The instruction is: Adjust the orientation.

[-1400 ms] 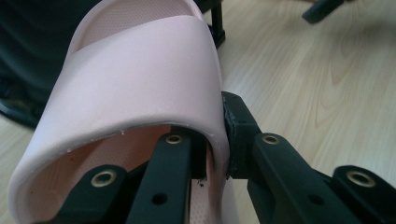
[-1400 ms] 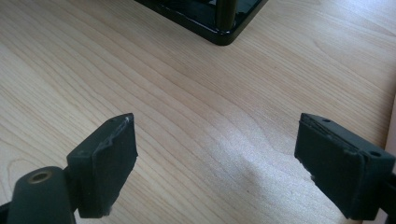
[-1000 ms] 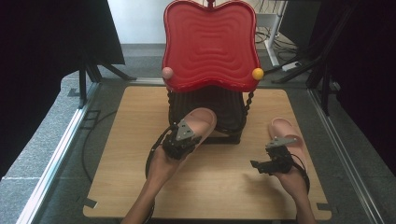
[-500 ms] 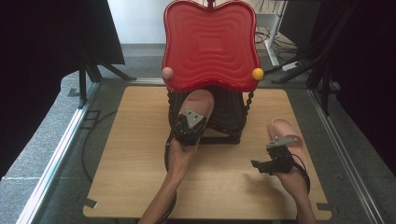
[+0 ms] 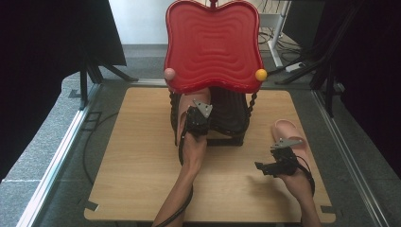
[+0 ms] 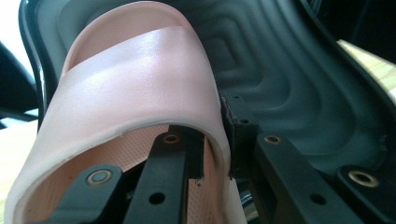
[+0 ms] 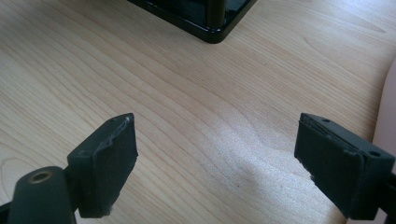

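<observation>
The left gripper (image 6: 212, 144) pinches the side of a pink slipper's (image 6: 135, 84) strap. One black jaw sits inside the strap and the other sits outside it. The slipper lies on a dark wavy shelf (image 6: 299, 93). From above, the left gripper (image 5: 197, 118) is at the middle of the table, reaching under the red top (image 5: 213, 45) of a small rack (image 5: 231, 120). The pink slipper (image 5: 201, 97) peeks out there, at 12 o'clock from the gripper.

The right gripper (image 7: 215, 158) has its jaws spread wide with nothing between them. Bare wood shows under it. A black corner of the rack (image 7: 205, 18) is at 12 o'clock from it. From above, the right gripper (image 5: 276, 158) sits at 4 o'clock from the rack. A second pink slipper (image 5: 291, 135) lies on the table just beside it, at 1 o'clock.

The table (image 5: 137, 156) is light wood with lines in it. The red top is wavy and stands up tall. It has a pink ball (image 5: 169, 73) at 9 o'clock and a yellow ball (image 5: 261, 74) at 3 o'clock. Around the table the floor (image 5: 42, 142) is grey. Black curtains (image 5: 42, 56) hang at both sides. Black stand legs (image 5: 101, 71) and some cables (image 5: 293, 66) are on the floor at the back.
</observation>
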A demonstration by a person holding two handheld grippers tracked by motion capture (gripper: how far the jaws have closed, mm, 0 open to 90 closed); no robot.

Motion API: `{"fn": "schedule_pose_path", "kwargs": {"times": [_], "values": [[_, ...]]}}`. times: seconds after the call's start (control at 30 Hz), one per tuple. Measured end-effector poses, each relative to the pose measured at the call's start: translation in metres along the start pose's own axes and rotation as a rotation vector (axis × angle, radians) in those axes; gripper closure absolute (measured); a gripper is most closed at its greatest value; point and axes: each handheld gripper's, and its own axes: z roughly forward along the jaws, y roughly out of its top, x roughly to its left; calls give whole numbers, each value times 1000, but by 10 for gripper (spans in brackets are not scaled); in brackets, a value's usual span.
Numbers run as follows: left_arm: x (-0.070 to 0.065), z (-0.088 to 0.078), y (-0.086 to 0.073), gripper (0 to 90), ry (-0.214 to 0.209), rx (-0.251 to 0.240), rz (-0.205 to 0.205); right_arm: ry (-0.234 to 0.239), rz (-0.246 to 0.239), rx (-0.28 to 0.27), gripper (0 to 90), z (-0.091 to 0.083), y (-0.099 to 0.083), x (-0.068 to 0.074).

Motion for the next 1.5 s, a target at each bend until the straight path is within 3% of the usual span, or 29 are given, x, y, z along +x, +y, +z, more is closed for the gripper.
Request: {"fn": "schedule_pose_path", "kwargs": {"times": [0.07,0.17,0.3,0.47,0.5,0.53,0.63,0.67,0.7,0.8,0.83,0.9,0.93,1.23,1.5], "values": [[0,1,2,757,-9,16,1,-1,2,1,135,0,0,1],[0,0,4,570,-30,35,30,2,-1,1,135,0,0,1],[1,-5,1,420,-75,28,47,-1,-3,1,135,0,0,1],[6,-20,-3,358,-127,37,86,-2,2,0,135,0,0,1],[11,-28,-6,335,-168,41,103,1,4,0,135,-1,0,1],[11,-28,-6,333,-168,41,103,1,4,0,135,-1,0,1],[23,-46,-11,351,-241,39,109,-1,6,-3,135,-1,0,1],[23,-46,-11,367,-241,39,109,-1,6,-3,135,-1,0,1],[29,-54,-15,389,-278,38,109,0,11,-5,136,0,0,1],[33,-62,-21,438,-287,40,118,3,9,-7,136,0,1,1],[39,-68,-27,512,-326,60,140,2,4,-7,136,0,1,2],[42,-71,-30,578,-335,68,151,2,3,-8,136,0,1,2],[46,-77,-36,614,-366,83,156,0,2,-4,136,0,1,2],[55,-105,-60,897,-457,95,188,-2,-1,3,136,1,1,3],[48,-107,-86,900,-512,137,181,-2,-4,5,136,2,1,4]]}}
